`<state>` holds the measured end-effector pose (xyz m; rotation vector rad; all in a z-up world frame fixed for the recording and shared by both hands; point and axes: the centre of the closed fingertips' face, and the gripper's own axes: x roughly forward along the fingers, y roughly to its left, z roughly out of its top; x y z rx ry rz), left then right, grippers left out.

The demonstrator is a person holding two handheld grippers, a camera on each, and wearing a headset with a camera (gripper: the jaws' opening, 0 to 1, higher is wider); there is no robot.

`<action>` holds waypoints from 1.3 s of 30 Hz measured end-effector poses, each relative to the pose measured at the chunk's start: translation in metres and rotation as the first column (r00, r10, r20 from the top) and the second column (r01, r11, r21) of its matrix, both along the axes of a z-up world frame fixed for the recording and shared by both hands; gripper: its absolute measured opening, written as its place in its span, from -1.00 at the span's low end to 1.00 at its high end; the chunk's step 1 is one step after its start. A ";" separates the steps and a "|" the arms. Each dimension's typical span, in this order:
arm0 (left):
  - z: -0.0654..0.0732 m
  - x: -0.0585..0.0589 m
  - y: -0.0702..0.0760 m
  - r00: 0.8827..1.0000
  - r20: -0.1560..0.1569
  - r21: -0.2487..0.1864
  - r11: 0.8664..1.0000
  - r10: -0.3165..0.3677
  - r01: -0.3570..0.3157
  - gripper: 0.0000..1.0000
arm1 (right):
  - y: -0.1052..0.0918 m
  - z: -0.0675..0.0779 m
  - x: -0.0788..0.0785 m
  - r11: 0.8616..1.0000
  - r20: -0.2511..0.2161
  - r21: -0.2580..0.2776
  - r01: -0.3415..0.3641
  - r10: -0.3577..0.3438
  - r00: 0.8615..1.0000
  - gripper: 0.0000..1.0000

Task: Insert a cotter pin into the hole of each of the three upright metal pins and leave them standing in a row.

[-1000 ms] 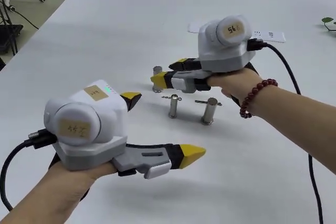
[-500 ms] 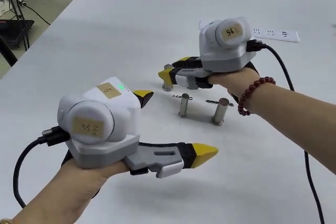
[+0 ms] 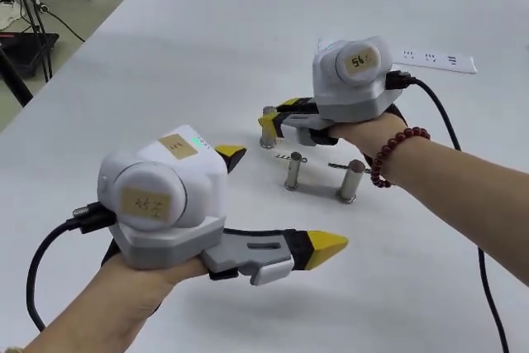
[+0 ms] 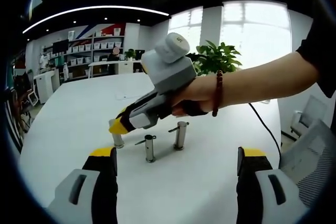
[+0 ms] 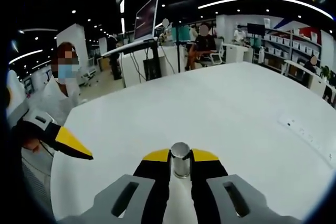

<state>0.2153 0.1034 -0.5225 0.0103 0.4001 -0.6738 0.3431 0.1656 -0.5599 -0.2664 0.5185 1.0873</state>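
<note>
Jaws of the right gripper point(image 5: 180, 155) are closed on the end metal pin point(image 3: 267, 138), stood upright on the table point(image 3: 165, 55); the left gripper point(image 4: 177, 153) is held wide open nearby.

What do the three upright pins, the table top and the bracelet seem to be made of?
The upright pins look like metal, probably steel: grey brushed sides, a shiny top on the far pin. The table top is smooth matte white, perhaps laminate. The bracelet has glossy dark red beads, wood or stone; unclear.
</note>
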 end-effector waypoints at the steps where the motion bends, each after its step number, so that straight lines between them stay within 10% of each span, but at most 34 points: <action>1: 0.000 0.000 0.000 1.000 0.001 -0.001 1.000 0.001 -0.001 0.89 | 0.000 0.000 0.000 1.000 0.003 -0.003 -0.004 0.004 1.000 -0.83; 16: 0.001 0.000 -0.001 1.000 0.004 -0.001 1.000 -0.006 0.006 0.88 | -0.011 0.001 -0.003 0.997 0.037 -0.057 -0.043 0.045 0.998 -0.85; 39: -0.002 -0.004 -0.004 1.000 0.001 0.014 1.000 -0.021 0.021 0.89 | -0.095 0.005 0.007 0.993 0.035 -0.099 0.065 -0.062 0.997 -0.85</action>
